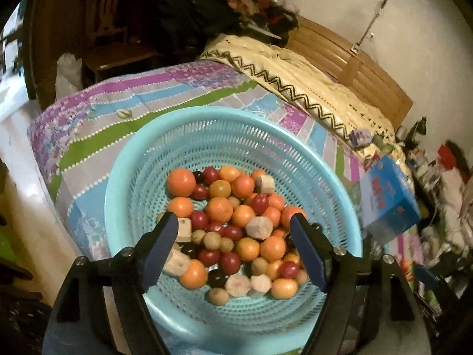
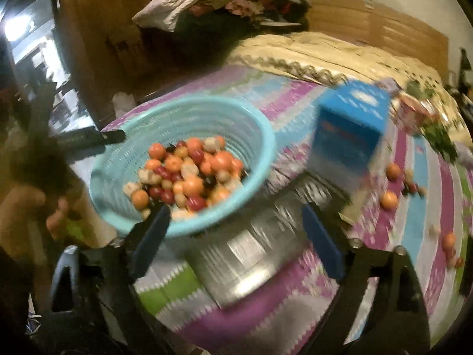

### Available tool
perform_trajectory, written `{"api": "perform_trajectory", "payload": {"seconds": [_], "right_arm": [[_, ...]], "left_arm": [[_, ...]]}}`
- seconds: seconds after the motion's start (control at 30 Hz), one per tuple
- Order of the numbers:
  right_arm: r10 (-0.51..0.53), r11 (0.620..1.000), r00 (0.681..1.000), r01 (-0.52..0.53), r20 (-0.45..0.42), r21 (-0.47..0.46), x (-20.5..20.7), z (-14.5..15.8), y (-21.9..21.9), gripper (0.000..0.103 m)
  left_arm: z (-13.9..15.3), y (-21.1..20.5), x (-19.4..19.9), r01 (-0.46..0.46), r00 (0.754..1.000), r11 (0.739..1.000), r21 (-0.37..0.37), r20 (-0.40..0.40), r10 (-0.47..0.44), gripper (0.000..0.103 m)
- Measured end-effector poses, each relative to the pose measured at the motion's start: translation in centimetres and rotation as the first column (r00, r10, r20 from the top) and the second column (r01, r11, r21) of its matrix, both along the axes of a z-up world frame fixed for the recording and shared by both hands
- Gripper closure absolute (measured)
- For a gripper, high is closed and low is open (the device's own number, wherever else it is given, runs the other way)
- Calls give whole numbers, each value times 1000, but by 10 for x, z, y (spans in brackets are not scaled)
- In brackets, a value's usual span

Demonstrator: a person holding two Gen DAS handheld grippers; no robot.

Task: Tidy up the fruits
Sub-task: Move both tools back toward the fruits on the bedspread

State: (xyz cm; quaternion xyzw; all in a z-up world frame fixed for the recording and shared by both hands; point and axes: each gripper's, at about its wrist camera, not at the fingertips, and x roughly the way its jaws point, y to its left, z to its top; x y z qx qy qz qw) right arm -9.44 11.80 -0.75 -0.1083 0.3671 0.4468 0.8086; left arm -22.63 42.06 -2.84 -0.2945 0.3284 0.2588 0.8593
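One basket (image 1: 139,183) of mixed fruit (image 1: 233,227) is seen just ahead of the left gripper (image 1: 235,230), jaws spread, empty. One blue box (image 2: 348,130) and one metal tray (image 2: 260,236) are seen ahead of the right gripper (image 2: 236,230), also spread, empty.

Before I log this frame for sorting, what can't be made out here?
- Blue box: print unreadable, motion blur, both views.
- Metal tray: contents smeared, right wrist view.
- Loose fruit on the bedspread: kinds unclear, small and blurred.
- Basket: near rim hidden by left gripper fingers.
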Motion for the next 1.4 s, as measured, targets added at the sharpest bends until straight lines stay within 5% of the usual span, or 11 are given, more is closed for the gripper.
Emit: {"api": "perform_trajectory", "payload": {"seconds": [0.3, 0.53, 0.73, 0.9, 1.03, 1.23, 1.4], "right_arm": [[-184, 982, 969, 176, -164, -66, 4, -58, -78, 9], [-276, 960, 956, 269, -95, -77, 6, -55, -138, 9], [-389, 921, 909, 383, -152, -72, 25, -74, -209, 24], [-481, 875, 850, 480, -217, -61, 38, -92, -267, 33], [-528, 846, 814, 530, -245, -63, 46, -104, -302, 34], [-545, 832, 793, 552, -270, -59, 58, -120, -325, 34], [-531, 839, 797, 543, -289, -45, 72, -131, -325, 34]], "left_arm": [[-1, -52, 28, 104, 992, 990, 97, -78, -96, 24], [24, -139, 76, 307, 952, 932, 192, -62, -300, 24], [45, -245, 125, 536, 836, 816, 215, -1, -549, 24], [22, -320, 194, 672, 734, 732, 114, 23, -678, 29], [-22, -339, 268, 666, 745, 746, 14, -45, -665, 45], [-83, -331, 332, 572, 805, 818, -55, -151, -573, 46], [-112, -328, 354, 526, 824, 849, -48, -218, -523, 46]]}}
